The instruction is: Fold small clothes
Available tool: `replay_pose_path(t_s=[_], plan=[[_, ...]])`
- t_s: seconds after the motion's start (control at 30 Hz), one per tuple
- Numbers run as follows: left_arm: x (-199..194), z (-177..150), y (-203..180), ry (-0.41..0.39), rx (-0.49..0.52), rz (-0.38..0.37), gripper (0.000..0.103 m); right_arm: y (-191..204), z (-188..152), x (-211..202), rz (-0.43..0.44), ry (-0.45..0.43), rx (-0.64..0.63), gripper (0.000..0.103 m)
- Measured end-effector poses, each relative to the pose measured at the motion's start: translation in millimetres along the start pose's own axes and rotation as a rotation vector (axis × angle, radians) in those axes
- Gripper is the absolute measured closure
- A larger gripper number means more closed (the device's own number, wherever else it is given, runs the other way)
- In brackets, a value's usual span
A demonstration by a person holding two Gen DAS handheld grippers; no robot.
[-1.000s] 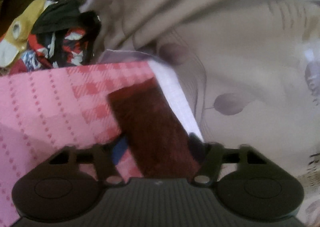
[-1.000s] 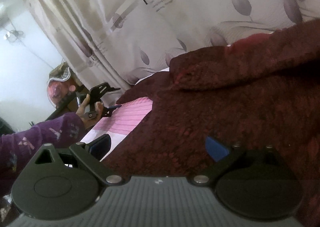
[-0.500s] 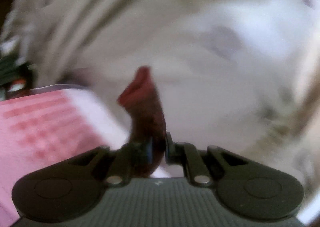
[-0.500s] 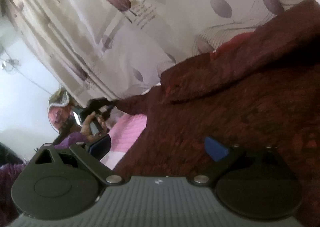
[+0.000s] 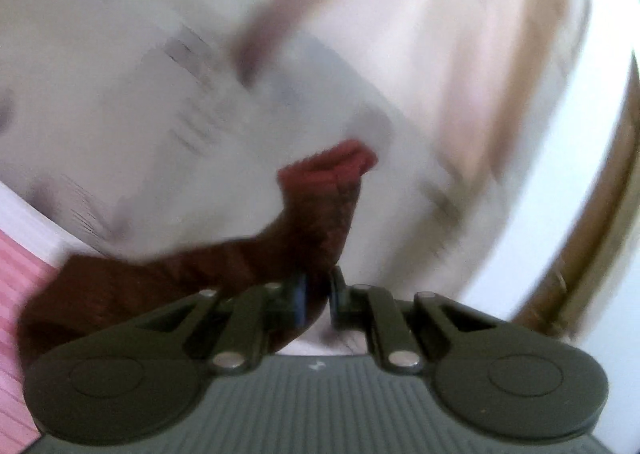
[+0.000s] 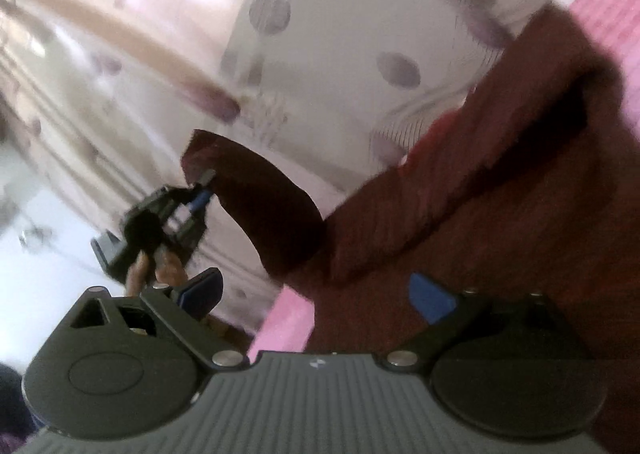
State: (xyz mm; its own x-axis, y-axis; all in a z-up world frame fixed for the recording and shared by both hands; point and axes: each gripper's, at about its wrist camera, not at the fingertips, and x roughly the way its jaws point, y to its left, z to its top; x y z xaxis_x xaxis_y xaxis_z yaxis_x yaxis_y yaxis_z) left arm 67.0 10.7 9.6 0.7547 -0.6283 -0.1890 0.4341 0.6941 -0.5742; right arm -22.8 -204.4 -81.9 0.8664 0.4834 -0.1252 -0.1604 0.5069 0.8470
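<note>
A dark red fleece garment (image 6: 480,193) lies on a pink checked cloth (image 6: 288,318). My left gripper (image 5: 318,296) is shut on one sleeve end (image 5: 328,181) of it and holds it lifted; the sleeve trails down to the left. In the right wrist view the left gripper (image 6: 200,189) shows at middle left, pinching the raised sleeve (image 6: 260,205). My right gripper (image 6: 316,294) is open, its blue-padded fingers (image 6: 430,296) spread over the garment's body, nothing between them.
A cream sheet with purple leaf print (image 6: 340,33) covers the bed behind the garment. The pink cloth shows at the left edge of the left wrist view (image 5: 20,274). A white wall and wooden frame (image 5: 600,213) are at the right. The picture is motion-blurred.
My left gripper has closed on the sleeve end and lifted it up and away from the pink cloth. My right gripper has stayed open over the garment while the view swung.
</note>
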Motion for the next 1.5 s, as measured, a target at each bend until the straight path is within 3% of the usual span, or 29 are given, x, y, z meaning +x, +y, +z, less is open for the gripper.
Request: replay_pose_path(t_s=[0.17, 0.43, 0.77, 0.87, 0.93, 0.97, 1.03, 1.1, 1.23, 1.37, 1.43, 1.47, 1.5], plan=[[48, -49, -33, 0.097, 0.017, -0.061, 0.092, -8, 28, -39, -0.039, -0.085, 0.002, 0.003], [100, -118, -58, 0.235, 0.049, -0.064, 0.092, -39, 56, -77, -0.113, -0.161, 0.011, 0.003], [120, -153, -84, 0.296, 0.223, -0.029, 0.09, -56, 102, -39, -0.073, -0.098, 0.02, 0.003], [124, -159, -86, 0.31, 0.25, -0.037, 0.084, -64, 113, -29, -0.073, -0.096, 0.043, 0.003], [124, -160, -88, 0.336, 0.265, -0.054, 0.074, -74, 118, -23, -0.08, -0.097, 0.084, 0.003], [122, -160, -89, 0.339, 0.269, -0.061, 0.062, -81, 120, -20, -0.074, -0.099, 0.11, 0.002], [111, -158, -91, 0.307, 0.276, -0.065, 0.02, -91, 122, -15, -0.075, -0.099, 0.158, 0.002], [92, -155, -90, 0.227, 0.284, -0.034, 0.008, -96, 124, -8, -0.084, -0.095, 0.166, 0.002], [64, -143, -80, 0.143, 0.378, 0.034, 0.006, -104, 126, 7, -0.121, -0.059, 0.179, 0.004], [56, -115, -45, 0.092, 0.381, 0.139, 0.006, -107, 130, 19, -0.195, -0.033, 0.165, 0.016], [59, -101, -20, 0.107, 0.307, 0.169, 0.006, -104, 132, 28, -0.252, -0.006, 0.113, 0.039], [61, -95, -6, 0.11, 0.259, 0.184, 0.006, -102, 133, 36, -0.291, 0.022, 0.08, 0.066], [62, -90, 8, 0.109, 0.205, 0.209, 0.006, -101, 132, 41, -0.315, 0.04, 0.057, 0.084]])
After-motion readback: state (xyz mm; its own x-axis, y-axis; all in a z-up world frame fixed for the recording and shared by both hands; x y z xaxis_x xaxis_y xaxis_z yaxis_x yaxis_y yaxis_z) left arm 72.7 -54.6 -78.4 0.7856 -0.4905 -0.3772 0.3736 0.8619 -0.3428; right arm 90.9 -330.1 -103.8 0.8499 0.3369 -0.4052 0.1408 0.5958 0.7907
